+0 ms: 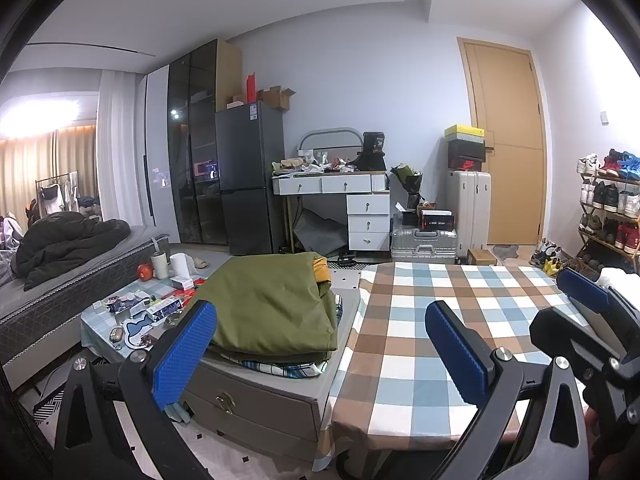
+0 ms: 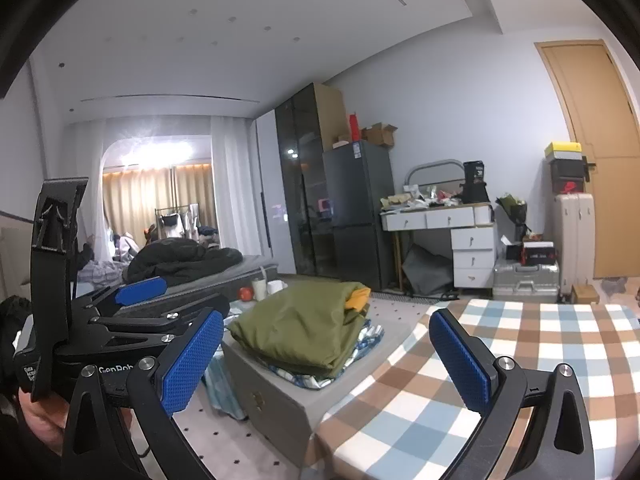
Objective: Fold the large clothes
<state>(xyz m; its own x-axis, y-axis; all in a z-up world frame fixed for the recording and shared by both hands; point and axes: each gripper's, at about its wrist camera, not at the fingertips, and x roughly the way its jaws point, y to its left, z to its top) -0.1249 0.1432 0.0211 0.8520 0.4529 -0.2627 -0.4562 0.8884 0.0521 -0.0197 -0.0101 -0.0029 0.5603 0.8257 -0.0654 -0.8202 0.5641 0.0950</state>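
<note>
Olive garment (image 1: 272,304) already folded, on top of a stack on the grey drawer chest (image 1: 256,392), just left of the checked table (image 1: 440,320). Fits either a finished pile or one waiting to be laid out, so no call on the step.

Nearest first: left gripper (image 1: 320,360) spread wide, nothing between the pads. Right gripper (image 2: 328,360) likewise spread and empty, hovering over the bare table edge. Beyond both, the garment, ahead and leftward, well clear of any fingertip. Bed (image 1: 60,264) further back.
</note>
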